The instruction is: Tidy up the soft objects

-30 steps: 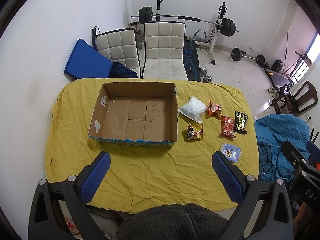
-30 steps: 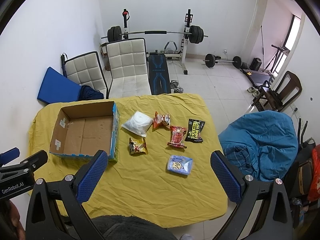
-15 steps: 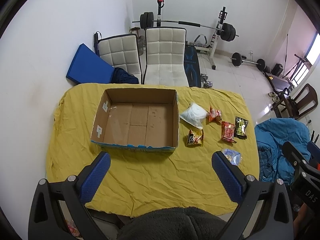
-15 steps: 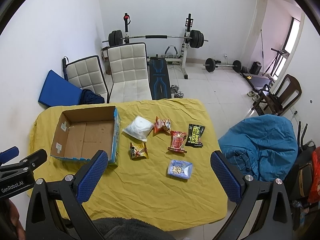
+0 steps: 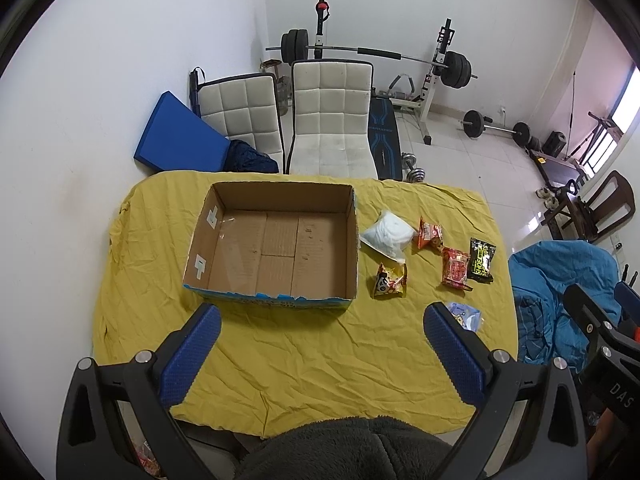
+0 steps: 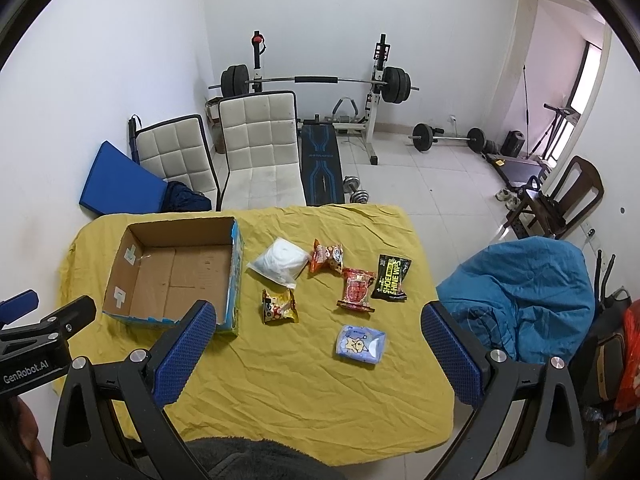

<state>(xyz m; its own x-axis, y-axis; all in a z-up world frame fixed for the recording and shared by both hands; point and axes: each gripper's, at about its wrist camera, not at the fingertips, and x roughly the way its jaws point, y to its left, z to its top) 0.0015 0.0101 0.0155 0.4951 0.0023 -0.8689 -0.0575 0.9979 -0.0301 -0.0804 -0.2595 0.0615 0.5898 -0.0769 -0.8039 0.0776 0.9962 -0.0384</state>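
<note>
An empty open cardboard box [image 5: 276, 246] [image 6: 176, 276] sits on the left of a table under a yellow cloth [image 5: 304, 356] [image 6: 304, 372]. To its right lie several soft packets: a white bag [image 5: 387, 236] [image 6: 281, 265], an orange packet [image 5: 430, 234] [image 6: 327, 255], a yellow packet [image 5: 390, 280] [image 6: 279, 306], a red packet [image 5: 455, 269] [image 6: 357, 289], a black shoe-wipes packet [image 5: 482, 260] [image 6: 391, 277] and a light blue packet [image 5: 466, 316] [image 6: 360, 344]. My left gripper [image 5: 320, 344] and my right gripper [image 6: 318, 344] are both open and empty, held high above the table's near edge.
Two white chairs [image 5: 328, 120] stand behind the table with a blue mat [image 5: 176, 140] against the wall. A weight bench and barbells [image 6: 320, 80] are at the back. A blue beanbag [image 6: 520, 284] sits right of the table, a wooden chair [image 6: 568, 196] beyond it.
Both grippers have risen and drawn back, so the table and box look smaller and lower in each view. Nothing on the table has moved.
</note>
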